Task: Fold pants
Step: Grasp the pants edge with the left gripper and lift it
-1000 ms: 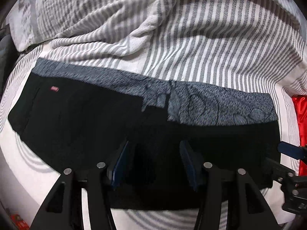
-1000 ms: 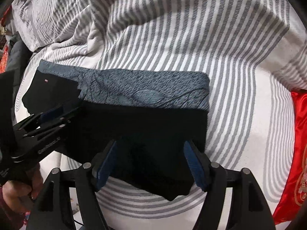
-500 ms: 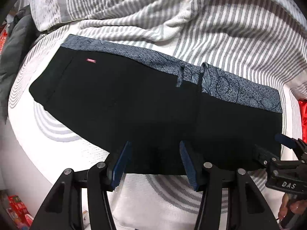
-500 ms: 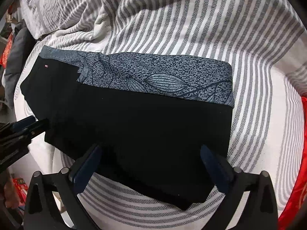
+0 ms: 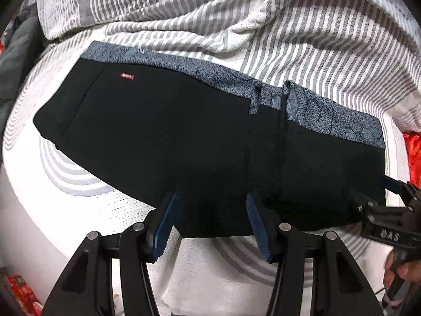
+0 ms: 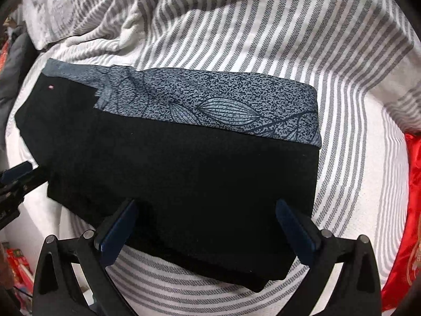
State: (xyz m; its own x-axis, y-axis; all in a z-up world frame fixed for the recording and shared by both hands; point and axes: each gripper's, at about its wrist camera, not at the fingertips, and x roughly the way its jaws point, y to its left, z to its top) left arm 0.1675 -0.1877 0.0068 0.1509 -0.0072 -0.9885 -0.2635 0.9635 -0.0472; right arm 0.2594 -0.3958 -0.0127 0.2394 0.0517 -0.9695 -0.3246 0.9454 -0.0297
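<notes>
Pants (image 5: 184,137) lie half-folded on the bed (image 6: 263,39), both tools empty, left tool (image 5: 210,221) part-open, right tool (image 6: 208,226) wide, so next is probably grabbing an end.

The left gripper (image 5: 210,221) points almost straight down, its two blue-padded fingers (image 5: 165,226) set partly apart with nothing pinched between them. The right gripper (image 6: 210,231) also aims steeply downward, its jaws spread as wide as they go, the pads (image 6: 118,230) clear of any grip. In the left wrist view the right gripper (image 5: 379,197) enters from the right edge, with the person's fingers (image 5: 400,273) curled around its handle (only partly visible).
</notes>
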